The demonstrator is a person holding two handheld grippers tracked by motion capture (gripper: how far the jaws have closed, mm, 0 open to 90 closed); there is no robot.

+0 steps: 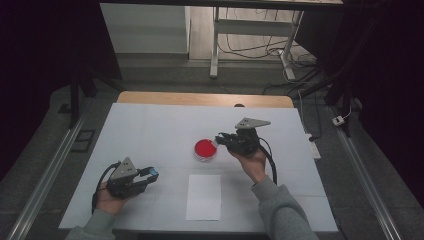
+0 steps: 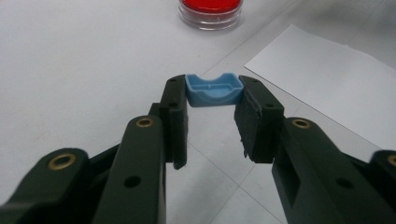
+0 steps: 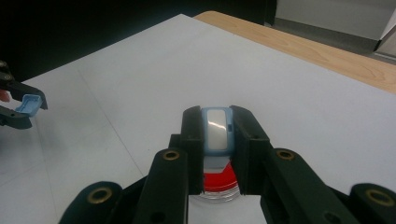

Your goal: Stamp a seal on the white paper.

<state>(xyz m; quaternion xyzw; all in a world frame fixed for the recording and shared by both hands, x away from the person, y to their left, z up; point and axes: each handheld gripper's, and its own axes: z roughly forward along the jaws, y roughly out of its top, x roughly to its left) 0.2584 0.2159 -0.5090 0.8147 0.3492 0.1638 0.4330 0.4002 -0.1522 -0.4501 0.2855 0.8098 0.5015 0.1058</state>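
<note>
A round clear dish of red ink [image 1: 206, 149] sits mid-table. My right gripper [image 1: 220, 139] hovers at its right edge, shut on a small blue-rimmed stamp with a pale glossy face [image 3: 217, 130]; the red dish [image 3: 218, 184] lies just below the jaws. My left gripper [image 1: 151, 174] is near the table's front left, shut on a small blue cap [image 2: 214, 89] with a curved cut-out, held at the fingertips. From the right gripper view the blue cap [image 3: 29, 103] shows far left. A white paper sheet [image 1: 204, 196] lies at the front, between the hands.
The white table cover [image 1: 150, 130] spans the wooden table, whose far edge [image 1: 200, 98] is bare wood. Beyond it stand a metal frame and cables on the floor. The red dish [image 2: 210, 9] and the paper [image 2: 327, 79] lie ahead of the left gripper.
</note>
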